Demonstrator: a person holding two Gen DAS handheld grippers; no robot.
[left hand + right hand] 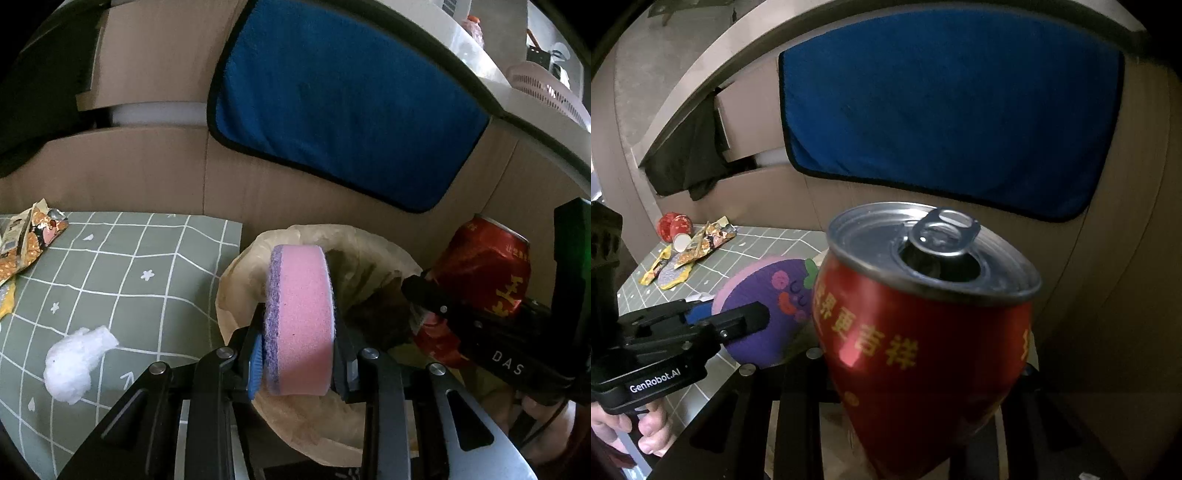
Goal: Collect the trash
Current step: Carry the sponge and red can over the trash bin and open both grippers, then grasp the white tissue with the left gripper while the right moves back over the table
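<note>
In my left gripper [299, 354]: one pink sponge [301, 321] with a purple scouring face, fingers clamped on its two flat sides, held on edge over the open mouth of a bin lined with a tan bag [369, 258]. In my right gripper [916, 402]: one red drink can [923, 332], opened, tab raised, yellow lettering; fingers clamped on its lower body, just right of the sponge and beside the bin. On the worktop [147, 258], green gridded mat, left of the bin: one white tissue wad [75, 363] near; torn snack wrappers [26, 240] far left. Behind: cardboard wall carrying a blue cloth [343, 110].
</note>
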